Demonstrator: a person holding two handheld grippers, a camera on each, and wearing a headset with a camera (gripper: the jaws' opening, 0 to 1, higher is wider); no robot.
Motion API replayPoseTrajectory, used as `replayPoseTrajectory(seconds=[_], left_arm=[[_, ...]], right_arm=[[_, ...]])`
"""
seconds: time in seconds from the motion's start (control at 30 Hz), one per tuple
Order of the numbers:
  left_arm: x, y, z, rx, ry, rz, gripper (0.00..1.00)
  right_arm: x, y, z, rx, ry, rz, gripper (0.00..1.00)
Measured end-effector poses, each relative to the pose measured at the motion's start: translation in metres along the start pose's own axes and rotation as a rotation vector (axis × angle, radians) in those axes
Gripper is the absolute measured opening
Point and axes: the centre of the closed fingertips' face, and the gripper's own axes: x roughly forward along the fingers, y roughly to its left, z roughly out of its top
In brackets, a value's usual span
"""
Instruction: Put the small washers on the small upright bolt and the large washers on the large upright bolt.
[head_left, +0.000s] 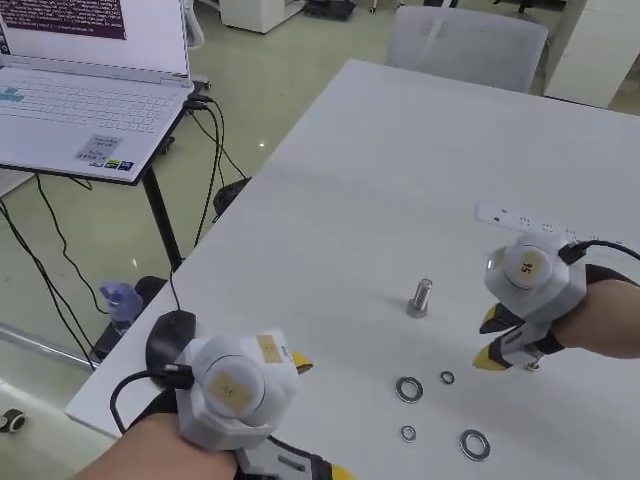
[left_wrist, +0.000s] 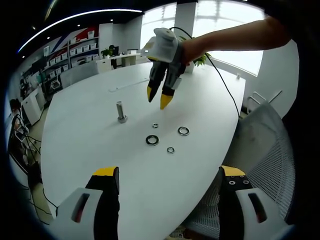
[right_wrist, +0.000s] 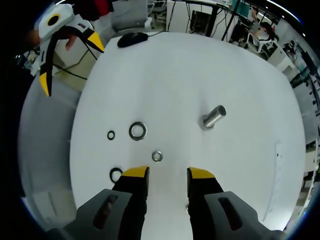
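Washers (head_left: 408, 389) are lying flat and loose on the white table (head_left: 380, 180), 2 big + 2 small, all apart from each other, just on my side of the upright bolt (head_left: 421, 298). Bolt is standing alone mid-table w/ bare top all round it. Far half of the table is lying open up to the grey chair (head_left: 465, 45). L edge is running diagonally past the mouse (head_left: 170, 340) and my L gripper (head_left: 318, 418), which is hanging nr that edge. I'm holding the L jaws spread wide, nothing btw them. My R gripper (head_left: 490, 340) is hovering just R of the washers, jaws parted narrowly, gripping nothing.

R gripper view is showing one big washer (right_wrist: 116, 175) lying just beside my jaw tip. L gripper view is showing a mesh chair (left_wrist: 265, 145) beside the table's edge. Head view is giving the laptop (head_left: 80, 90) on a side stand beyond the L edge, cables trailing to the floor.

Disc on the R gripper is reading "15", I think. Laptop stickers, screen text and the marks on the white strip (head_left: 520, 220) are coming out too small to read.
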Motion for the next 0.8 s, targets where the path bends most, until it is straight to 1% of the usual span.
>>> replayPoseTrajectory(seconds=[0.17,0.33,0.37,0.4,0.5,0.6,0.7,0.8], left_arm=[[0.0,0.0,-0.003,0.005,0.007,-0.007,0.81],[-0.001,0.0,-0.002,0.007,0.005,-0.011,0.81],[-0.001,0.001,-0.001,0.008,0.001,-0.008,0.81],[-0.002,0.001,-0.001,0.008,-0.002,-0.005,0.81],[-0.002,0.002,0.001,0.015,-0.011,0.001,0.81],[-0.002,0.002,0.003,0.02,-0.014,-0.001,0.81],[-0.001,0.002,0.004,0.024,-0.015,-0.005,0.81],[-0.001,0.001,0.003,0.028,-0.008,-0.01,0.8]], right_arm=[[0.012,0.003,0.007,-0.006,0.003,0.011,0.31],[0.021,0.004,0.005,0.003,0.005,0.02,0.31],[0.024,0.006,0.006,0.032,-0.013,0.029,0.32],[0.026,0.007,0.005,0.052,-0.018,0.037,0.32],[0.03,0.007,0.002,0.037,-0.013,0.021,0.31],[0.036,0.008,0.0,0.047,-0.013,0.022,0.32],[0.041,0.009,-0.002,0.033,0.0,0.014,0.33],[0.047,0.01,-0.002,0.017,0.002,0.005,0.33]])
